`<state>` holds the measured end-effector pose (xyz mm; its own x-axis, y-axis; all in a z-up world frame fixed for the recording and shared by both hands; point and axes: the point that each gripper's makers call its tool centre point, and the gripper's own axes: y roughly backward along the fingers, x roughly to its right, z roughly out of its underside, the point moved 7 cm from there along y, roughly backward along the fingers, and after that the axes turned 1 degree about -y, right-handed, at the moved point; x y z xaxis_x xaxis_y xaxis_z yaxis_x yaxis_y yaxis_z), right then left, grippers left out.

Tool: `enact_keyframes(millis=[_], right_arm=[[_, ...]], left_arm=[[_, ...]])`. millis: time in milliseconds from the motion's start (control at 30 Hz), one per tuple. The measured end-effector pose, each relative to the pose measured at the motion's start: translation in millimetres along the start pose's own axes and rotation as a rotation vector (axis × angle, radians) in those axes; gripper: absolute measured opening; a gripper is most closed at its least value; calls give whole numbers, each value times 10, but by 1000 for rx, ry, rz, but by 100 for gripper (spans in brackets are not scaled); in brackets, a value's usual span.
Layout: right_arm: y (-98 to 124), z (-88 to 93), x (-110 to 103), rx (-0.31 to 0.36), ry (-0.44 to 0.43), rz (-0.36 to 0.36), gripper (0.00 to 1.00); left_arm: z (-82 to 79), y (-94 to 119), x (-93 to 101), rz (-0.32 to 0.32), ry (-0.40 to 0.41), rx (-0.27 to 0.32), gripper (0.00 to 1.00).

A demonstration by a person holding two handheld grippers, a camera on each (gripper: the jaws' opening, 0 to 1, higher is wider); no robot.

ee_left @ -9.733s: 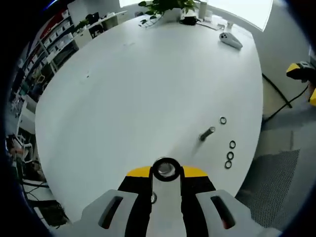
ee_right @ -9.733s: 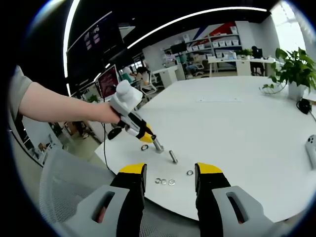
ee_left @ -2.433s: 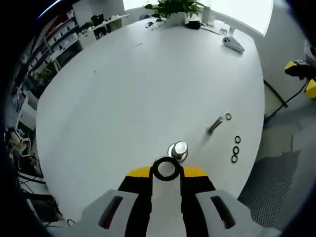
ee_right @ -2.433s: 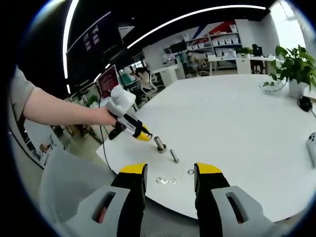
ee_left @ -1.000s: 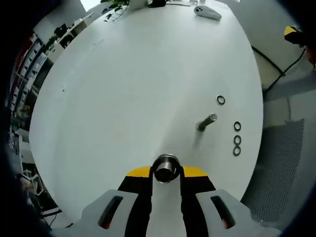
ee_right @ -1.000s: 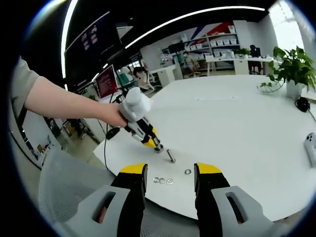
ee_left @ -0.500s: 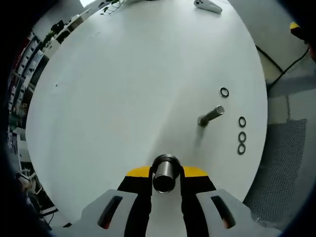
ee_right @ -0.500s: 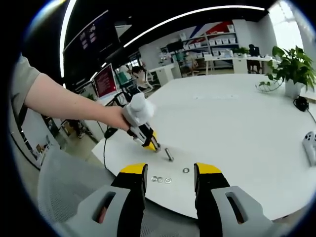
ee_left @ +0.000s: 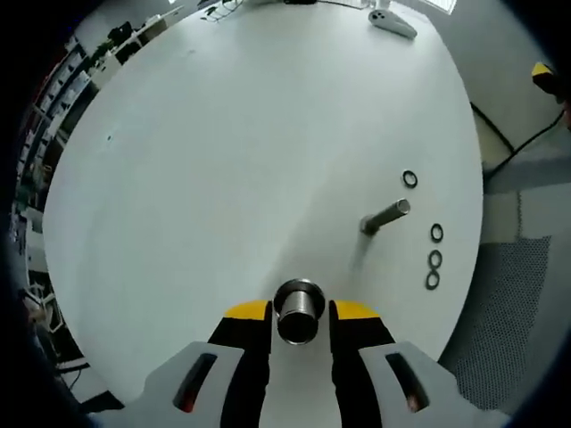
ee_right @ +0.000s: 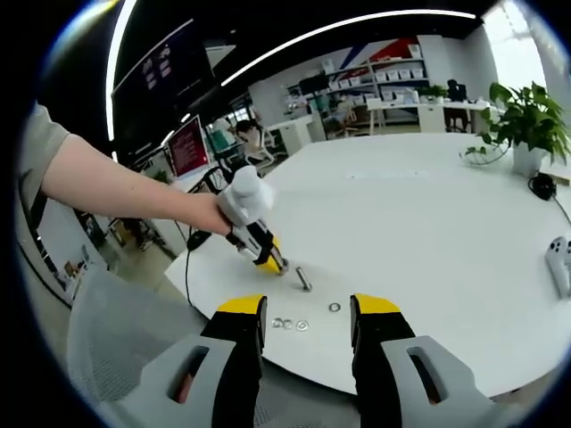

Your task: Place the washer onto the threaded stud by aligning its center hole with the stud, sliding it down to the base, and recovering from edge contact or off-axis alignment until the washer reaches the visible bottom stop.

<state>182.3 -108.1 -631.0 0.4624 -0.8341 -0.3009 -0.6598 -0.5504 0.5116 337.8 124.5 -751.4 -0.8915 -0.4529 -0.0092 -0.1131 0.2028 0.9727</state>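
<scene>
In the left gripper view, a short metal stud [ee_left: 299, 309] stands on the white table [ee_left: 223, 160], seen almost end-on. My left gripper [ee_left: 301, 314] is open, its yellow-tipped jaws flanking the stud with a thin gap on each side. I cannot make out a washer on this stud. A second stud [ee_left: 385, 217] lies tilted further right, with several black washers [ee_left: 434, 259] around it. In the right gripper view, my right gripper [ee_right: 308, 323] is open and holds nothing, hanging off the table's near edge. Beyond it are loose washers [ee_right: 291, 325], the tilted stud [ee_right: 303, 278] and a hand holding the left gripper [ee_right: 266, 257].
A white controller [ee_left: 393, 20] lies at the table's far end, also visible as a controller [ee_right: 560, 259] at right. A potted plant [ee_right: 526, 125] stands at the far right. Past the table's right edge [ee_left: 473, 267] are grey floor and a cable. A mesh chair back [ee_right: 116, 357] sits low left.
The left gripper's jaws have spread slightly from the upright stud they were closed on half a second ago. Earlier this gripper held a washer over that stud. The right gripper has stayed open.
</scene>
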Motion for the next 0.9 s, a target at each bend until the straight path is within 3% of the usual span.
enact_keyframes(millis=[333, 500, 633, 900], right_arm=[[0, -1, -17, 2, 1, -15, 40], [-6, 1, -31, -3, 8, -20, 40], [-18, 10, -39, -14, 11, -26, 40], [-20, 17, -30, -21, 5, -23, 40]], left_arm=[[138, 194, -13, -51, 73, 54, 24], [231, 335, 38, -73, 121, 114, 24], [314, 497, 106, -85, 221, 221, 24], [571, 684, 266, -104, 321, 320, 25]])
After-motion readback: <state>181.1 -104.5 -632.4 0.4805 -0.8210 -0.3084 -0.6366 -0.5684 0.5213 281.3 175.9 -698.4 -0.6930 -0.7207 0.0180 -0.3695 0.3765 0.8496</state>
